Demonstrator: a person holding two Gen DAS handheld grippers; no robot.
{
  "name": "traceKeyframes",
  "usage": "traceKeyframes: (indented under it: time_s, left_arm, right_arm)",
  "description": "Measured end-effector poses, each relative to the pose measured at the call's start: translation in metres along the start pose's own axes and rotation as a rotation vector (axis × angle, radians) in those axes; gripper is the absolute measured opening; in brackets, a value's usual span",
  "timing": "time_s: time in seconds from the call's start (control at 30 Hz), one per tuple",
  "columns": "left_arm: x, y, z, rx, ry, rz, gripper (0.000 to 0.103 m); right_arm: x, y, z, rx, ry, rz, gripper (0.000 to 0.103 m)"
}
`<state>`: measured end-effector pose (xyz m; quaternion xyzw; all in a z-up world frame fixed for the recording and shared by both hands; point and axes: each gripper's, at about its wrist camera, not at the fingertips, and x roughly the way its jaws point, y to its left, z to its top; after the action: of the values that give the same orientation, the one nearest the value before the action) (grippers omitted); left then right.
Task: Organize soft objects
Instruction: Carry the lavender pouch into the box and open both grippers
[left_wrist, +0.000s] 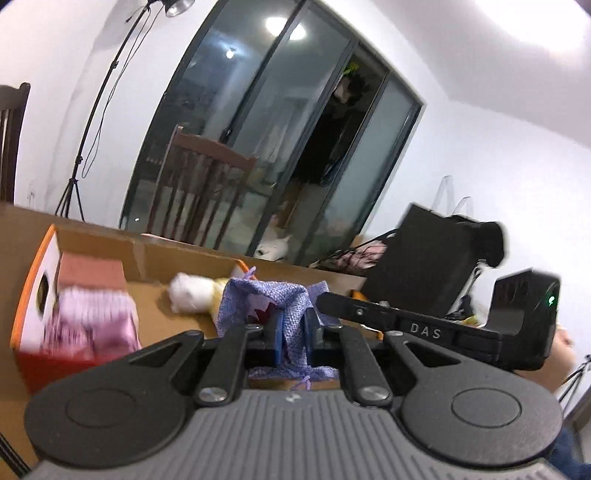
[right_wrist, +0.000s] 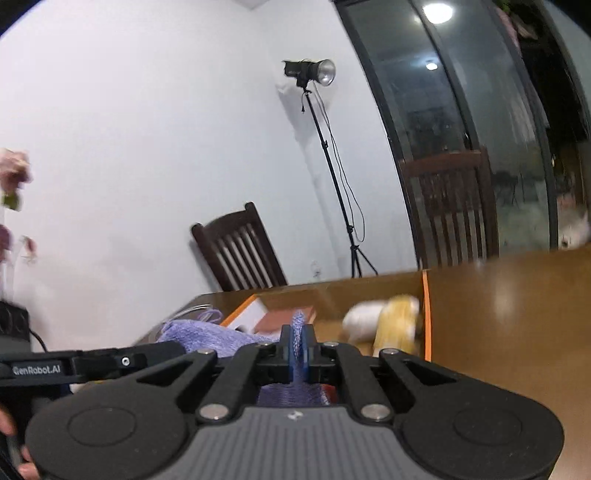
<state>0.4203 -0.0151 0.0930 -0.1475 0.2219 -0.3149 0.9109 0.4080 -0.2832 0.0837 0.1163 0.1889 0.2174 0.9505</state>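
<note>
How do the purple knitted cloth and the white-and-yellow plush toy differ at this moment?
The purple knitted cloth is clamped by both the left hand-held gripper and the right hand-held gripper, whereas the white-and-yellow plush toy lies untouched inside the cardboard box. The cloth is a flat woven sheet; the toy is rounded and stuffed. Both are soft items.

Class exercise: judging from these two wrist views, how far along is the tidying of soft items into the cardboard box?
Done: a pink cloth and a white-and-yellow plush already lie in the cardboard box. In hand: both the left gripper and right gripper pinch the purple knit pouch. Left: placing it in the box.
</note>
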Motion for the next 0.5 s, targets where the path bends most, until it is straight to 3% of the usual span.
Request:
traceKeyframes:
  time_s: [0.07,0.23,0.3,0.37,0.43,0.5]
  left_arm:
    - [0.038,0.013,0.011,-0.016,0.060,0.038,0.012]
    - [0.107,0.041,-0.003,-0.055,0.202,0.116,0.013]
    - [0.125,0.046,-0.011,-0.068,0.270,0.156,0.027]
    - [0.128,0.051,-0.017,-0.080,0.284,0.149,0.045]
    - [0.123,0.051,-0.020,-0.067,0.277,0.151,0.054]
    - [0.112,0.050,-0.019,-0.049,0.253,0.150,0.068]
  right_arm:
    - [0.034,-0.011,0.014,-0.024,0.048,-0.029,0.004]
    - [0.093,-0.024,0.011,-0.139,0.139,-0.170,0.004]
    - [0.107,-0.029,0.003,-0.152,0.191,-0.215,0.005]
    - [0.113,-0.033,-0.006,-0.156,0.230,-0.226,0.010]
    - [0.111,-0.031,-0.012,-0.177,0.239,-0.243,0.014]
    - [0.107,-0.026,-0.012,-0.211,0.229,-0.254,0.037]
